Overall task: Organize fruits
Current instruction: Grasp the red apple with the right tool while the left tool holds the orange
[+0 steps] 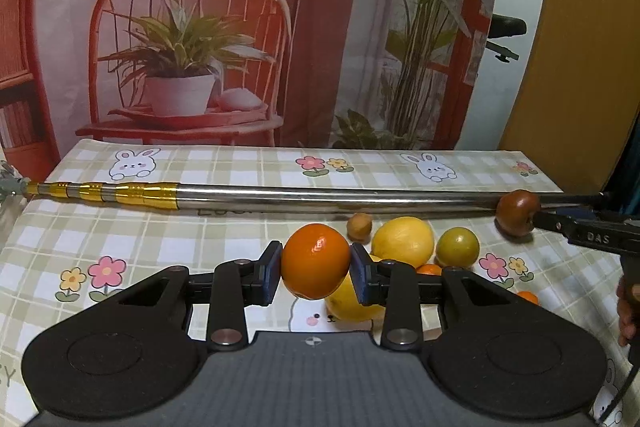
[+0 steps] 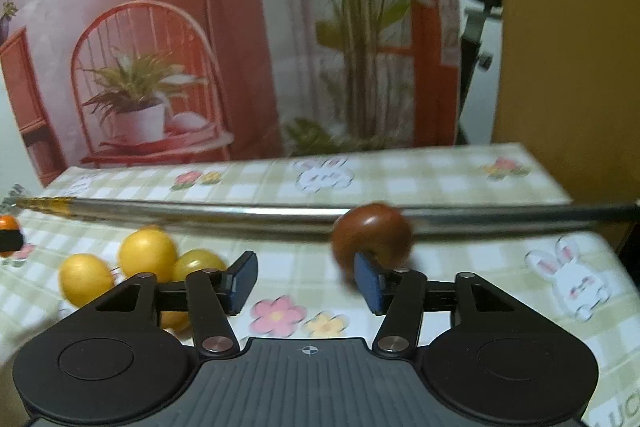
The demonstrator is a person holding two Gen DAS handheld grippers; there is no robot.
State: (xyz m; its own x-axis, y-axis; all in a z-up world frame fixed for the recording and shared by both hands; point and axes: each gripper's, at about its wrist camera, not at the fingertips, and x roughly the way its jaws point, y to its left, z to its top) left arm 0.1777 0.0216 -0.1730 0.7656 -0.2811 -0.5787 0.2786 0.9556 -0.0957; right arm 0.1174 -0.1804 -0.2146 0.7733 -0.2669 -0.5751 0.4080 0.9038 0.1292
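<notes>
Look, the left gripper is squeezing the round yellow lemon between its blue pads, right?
Not quite. The left gripper is squeezing the round orange mandarin between its blue pads; the left wrist view shows it. The round yellow lemon lies behind it on the tablecloth.

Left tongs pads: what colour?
Dark blue pads, clamped on the orange; clearest in the left wrist view.

Home table: bunny-print tablecloth (image 1: 240, 163), printed backdrop (image 1: 200, 27).

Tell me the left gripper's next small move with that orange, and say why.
Probably carry it toward the bare cloth on the left before lowering. The left gripper is shut on the orange, held above a lemon, so releasing here would likely knock the fruit below.
</notes>
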